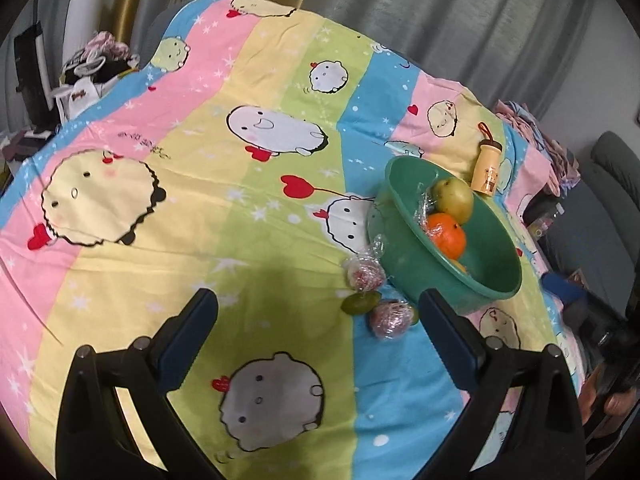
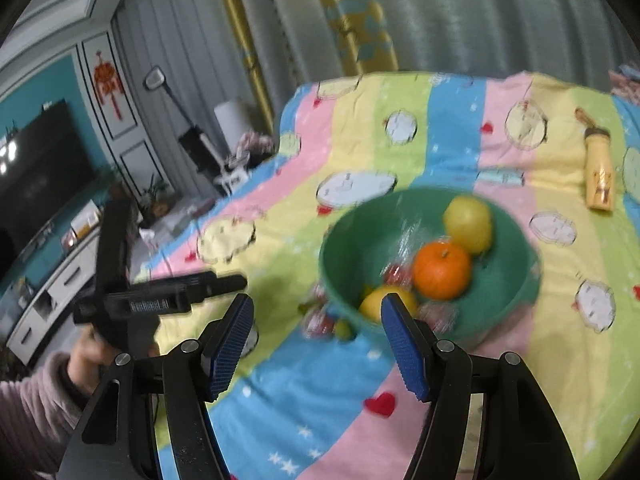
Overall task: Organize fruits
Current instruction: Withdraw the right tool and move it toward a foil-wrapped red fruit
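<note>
A green bowl point(image 1: 496, 276) stands on the striped cartoon cloth point(image 1: 200, 208). It holds an orange point(image 1: 447, 236), a yellow-green pear point(image 1: 454, 198) and a yellow fruit point(image 2: 386, 300). Two plastic-wrapped red fruits point(image 1: 366, 274) point(image 1: 391, 317) and a small green fruit point(image 1: 360, 303) lie on the cloth beside the bowl. My left gripper point(image 1: 320, 304) is open and empty, just short of these. My right gripper point(image 2: 318, 308) is open and empty above the bowl's point(image 2: 516, 292) near rim. The left gripper also shows in the right wrist view point(image 2: 208, 284).
A yellow bottle point(image 1: 486, 168) lies on the cloth behind the bowl; it also shows in the right wrist view point(image 2: 598, 176). Grey curtains point(image 1: 440, 20) hang behind. Clutter point(image 1: 88, 72) sits off the far left edge. A TV and cabinet point(image 2: 44, 184) stand at left.
</note>
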A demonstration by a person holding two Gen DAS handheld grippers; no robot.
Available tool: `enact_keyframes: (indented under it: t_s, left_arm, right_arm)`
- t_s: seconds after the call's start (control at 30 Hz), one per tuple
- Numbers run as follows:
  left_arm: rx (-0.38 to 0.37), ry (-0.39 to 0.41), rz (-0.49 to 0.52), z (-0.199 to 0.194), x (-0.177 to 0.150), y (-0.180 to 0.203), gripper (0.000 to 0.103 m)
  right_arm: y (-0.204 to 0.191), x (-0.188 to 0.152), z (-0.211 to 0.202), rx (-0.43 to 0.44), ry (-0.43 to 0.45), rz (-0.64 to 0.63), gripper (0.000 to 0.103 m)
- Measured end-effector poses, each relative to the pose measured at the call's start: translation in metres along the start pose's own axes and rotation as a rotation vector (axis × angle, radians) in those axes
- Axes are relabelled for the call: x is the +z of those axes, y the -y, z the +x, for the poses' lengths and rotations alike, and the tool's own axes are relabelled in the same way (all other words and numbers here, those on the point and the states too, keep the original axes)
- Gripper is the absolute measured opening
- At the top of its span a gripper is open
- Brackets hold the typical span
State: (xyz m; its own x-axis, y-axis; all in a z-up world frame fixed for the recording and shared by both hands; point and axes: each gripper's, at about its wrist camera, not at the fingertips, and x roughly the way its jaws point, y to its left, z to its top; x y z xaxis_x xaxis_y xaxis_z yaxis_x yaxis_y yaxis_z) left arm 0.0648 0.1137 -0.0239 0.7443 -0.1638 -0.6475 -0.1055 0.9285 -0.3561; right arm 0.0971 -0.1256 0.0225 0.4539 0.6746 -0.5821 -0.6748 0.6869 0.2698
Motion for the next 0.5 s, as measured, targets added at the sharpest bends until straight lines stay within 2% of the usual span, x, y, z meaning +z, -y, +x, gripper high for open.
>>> enact_keyframes:
  t_s: [0.2,0.4,0.5]
  left_arm:
    - [-0.009,-0.011,0.021,0.003,-0.002,-0.011,0.1]
    - [-0.016,-0.017,-0.019,0.001,-0.001,-0.022,0.1]
    - [-0.018,-0.02,-0.026,0.0,0.0,-0.028,0.1]
  right_arm:
    - [-0.021,-0.023,0.035,0.004,-0.098,-0.028,0.066]
    - [-0.03,-0.033,0.073,-0.024,-0.16,-0.058,0.051]
    - [-0.03,-0.032,0.084,-0.074,-0.169,-0.074,0.05]
